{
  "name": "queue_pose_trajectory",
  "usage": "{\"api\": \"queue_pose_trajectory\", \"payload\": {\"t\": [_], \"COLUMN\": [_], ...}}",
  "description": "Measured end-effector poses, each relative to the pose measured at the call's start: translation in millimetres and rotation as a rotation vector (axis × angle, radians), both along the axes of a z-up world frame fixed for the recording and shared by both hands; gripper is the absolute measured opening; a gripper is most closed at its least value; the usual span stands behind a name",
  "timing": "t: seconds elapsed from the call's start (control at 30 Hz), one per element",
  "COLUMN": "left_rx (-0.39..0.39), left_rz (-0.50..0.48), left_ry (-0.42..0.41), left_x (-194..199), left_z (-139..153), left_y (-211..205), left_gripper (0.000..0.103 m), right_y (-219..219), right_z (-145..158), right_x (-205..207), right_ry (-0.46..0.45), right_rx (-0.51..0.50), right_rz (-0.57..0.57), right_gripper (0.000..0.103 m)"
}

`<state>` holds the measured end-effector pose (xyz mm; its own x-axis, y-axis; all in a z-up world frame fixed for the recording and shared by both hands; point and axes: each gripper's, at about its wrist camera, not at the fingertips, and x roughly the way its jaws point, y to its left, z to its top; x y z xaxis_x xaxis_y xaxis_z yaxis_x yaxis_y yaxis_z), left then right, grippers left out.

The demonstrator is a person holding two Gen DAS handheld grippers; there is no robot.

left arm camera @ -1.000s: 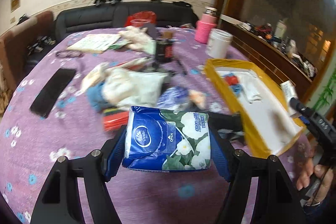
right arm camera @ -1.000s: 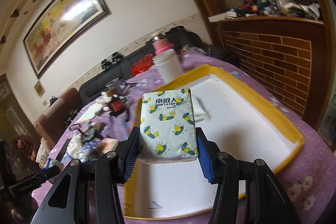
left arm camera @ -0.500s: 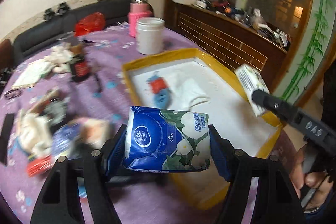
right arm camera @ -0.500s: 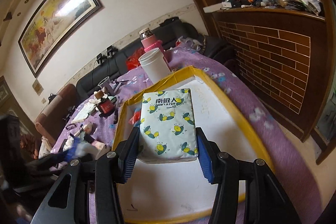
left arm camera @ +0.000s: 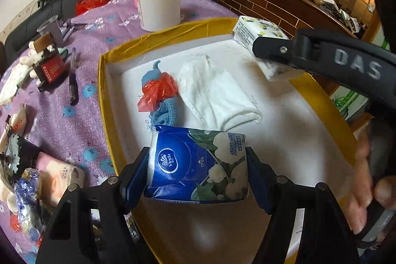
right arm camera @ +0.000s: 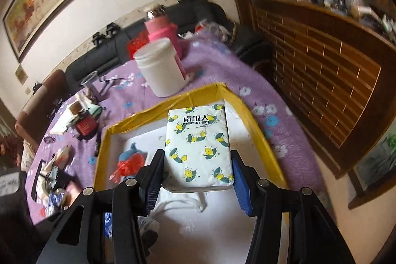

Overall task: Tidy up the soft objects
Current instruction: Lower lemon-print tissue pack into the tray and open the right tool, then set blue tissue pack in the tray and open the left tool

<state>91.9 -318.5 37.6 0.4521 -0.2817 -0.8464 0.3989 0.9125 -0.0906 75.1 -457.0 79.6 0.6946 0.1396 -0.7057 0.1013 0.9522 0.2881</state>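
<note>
Moved: both packs have swung from beside the yellow tray [left arm camera: 104, 100] to above it.
Left gripper [left arm camera: 198, 172]: clamped on blue tissue pack [left arm camera: 198, 165], lower centre.
Right gripper [right arm camera: 198, 172]: clamped on lemon-print tissue pack [right arm camera: 198, 145].
Tip: lower onto bare tray floor, clear of white cloth [left arm camera: 215, 90], then release.

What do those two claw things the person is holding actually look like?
Both are matte black plastic frames with silver screw heads, each ending in two fingers faced with blue pads. The right gripper, seen from the side, carries raised grey letters "DAS". A bare hand holds its handle. No cables show.
</note>
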Motion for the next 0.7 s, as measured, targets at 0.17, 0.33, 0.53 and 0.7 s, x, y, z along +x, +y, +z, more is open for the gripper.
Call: {"api": "queue_pose_trajectory", "payload": {"t": [0.17, 0.33, 0.53, 0.7], "left_rx": [0.010, -0.002, -0.010, -0.022], "left_rz": [-0.002, -0.006, -0.025, -0.024], "left_ry": [-0.008, -0.011, -0.015, -0.022], "left_x": [-1, 0, -1, -2], "left_z": [-2, -1, -1, 0], "left_y": [-3, -3, -5, -4], "left_gripper": [0.072, 0.072, 0.072, 0.073], "right_y": [6, 8, 5, 2], "right_z": [-11, -21, -27, -18], "right_x": [14, 22, 24, 17], "right_ry": [0.024, 0.048, 0.058, 0.014], "right_rx": [-0.016, -0.040, -0.021, 0.002], "right_rz": [-0.002, -0.004, -0.009, -0.012], "right_gripper": [0.055, 0.055, 0.057, 0.058]}}
